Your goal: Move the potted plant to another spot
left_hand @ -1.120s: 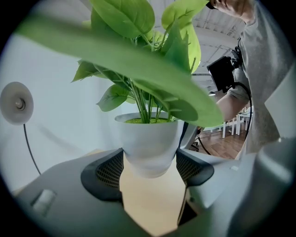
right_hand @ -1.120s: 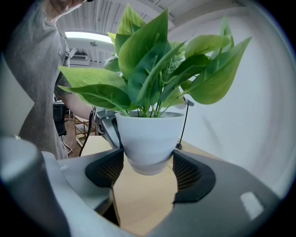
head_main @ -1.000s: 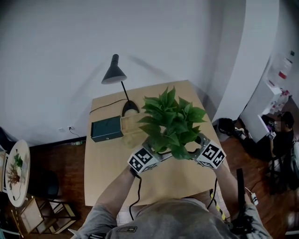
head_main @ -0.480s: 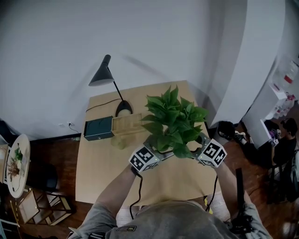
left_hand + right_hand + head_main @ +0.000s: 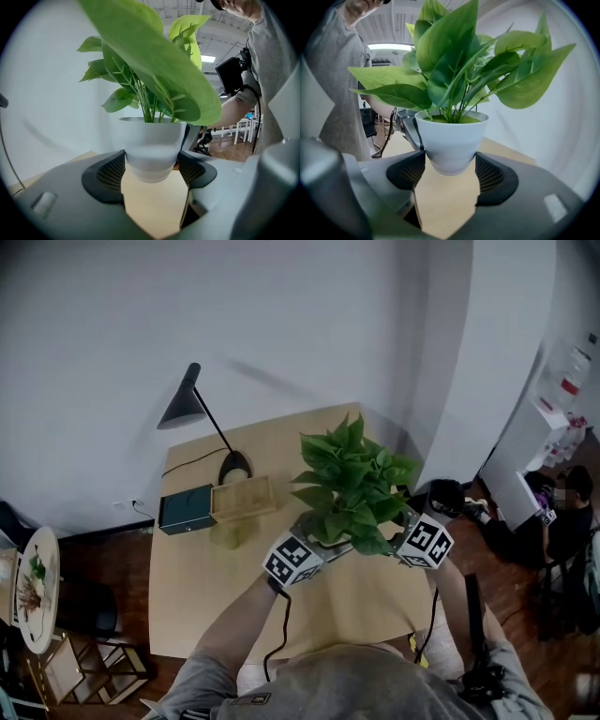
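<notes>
Potted plant point(image 5: 352, 486) was held up over the right rear part of the desk point(image 5: 192, 596), between the left gripper point(image 5: 317, 546) and the right gripper point(image 5: 397, 529), one at each side; a dark lamp point(image 5: 190, 411), green box point(image 5: 186, 509) and wooden tray point(image 5: 244, 499) stood at the desk's left rear, well apart from the plant.

Left gripper view: both jaws pressed on the lower sides of the white pot point(image 5: 152, 149); the pot's base hung clear of the desk top.

Right gripper view: jaws likewise clamped low on the pot; leaves spread above; a person's grey shirt point(image 5: 340, 93) showed at left.
</notes>
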{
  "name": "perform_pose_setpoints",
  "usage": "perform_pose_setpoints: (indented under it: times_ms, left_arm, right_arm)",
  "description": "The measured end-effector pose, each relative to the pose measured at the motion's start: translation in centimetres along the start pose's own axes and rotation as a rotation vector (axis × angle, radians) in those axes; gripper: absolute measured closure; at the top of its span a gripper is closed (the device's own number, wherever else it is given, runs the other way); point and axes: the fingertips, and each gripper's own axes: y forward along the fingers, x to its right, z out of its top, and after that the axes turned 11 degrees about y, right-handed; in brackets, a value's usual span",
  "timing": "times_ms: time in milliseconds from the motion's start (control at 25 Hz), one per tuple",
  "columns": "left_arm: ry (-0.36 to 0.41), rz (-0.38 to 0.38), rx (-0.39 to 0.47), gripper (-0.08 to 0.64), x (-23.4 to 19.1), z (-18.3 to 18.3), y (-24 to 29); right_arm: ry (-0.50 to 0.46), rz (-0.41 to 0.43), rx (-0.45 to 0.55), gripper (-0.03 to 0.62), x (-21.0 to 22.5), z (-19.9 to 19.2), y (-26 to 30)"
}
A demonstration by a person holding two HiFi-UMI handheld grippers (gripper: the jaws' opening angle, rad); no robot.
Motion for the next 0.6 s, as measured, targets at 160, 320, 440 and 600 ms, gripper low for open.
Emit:
perform_pose_setpoints:
  times_ms: [160, 320, 440, 600]
  left_arm:
    - [-0.006, -0.012, -0.001, 0.206, -0.1, -0.8, 0.0]
    - [-0.018, -0.012, -0.006, 0.206, -0.4, -1.4, 0.2]
    - [-0.039, -0.018, -0.018, 0.206, -0.1, -2.4, 0.5]
    - [-0.062, -0.024, -0.045, 0.206, 0.5, -3.9, 2.2]
  right_arm:
    - [0.013, -0.004, -0.018, 0.252, 0.1, -0.7, 0.6]
    - [0.027, 0.004, -0.033, 0.252, 0.4, -1.0, 1.3]
    - [0.048, 0.018, -0.048, 0.252, 0.4, -2.1, 1.7]
    - [0.054, 0.031, -0.086, 0.252, 1.3, -4.2, 1.8]
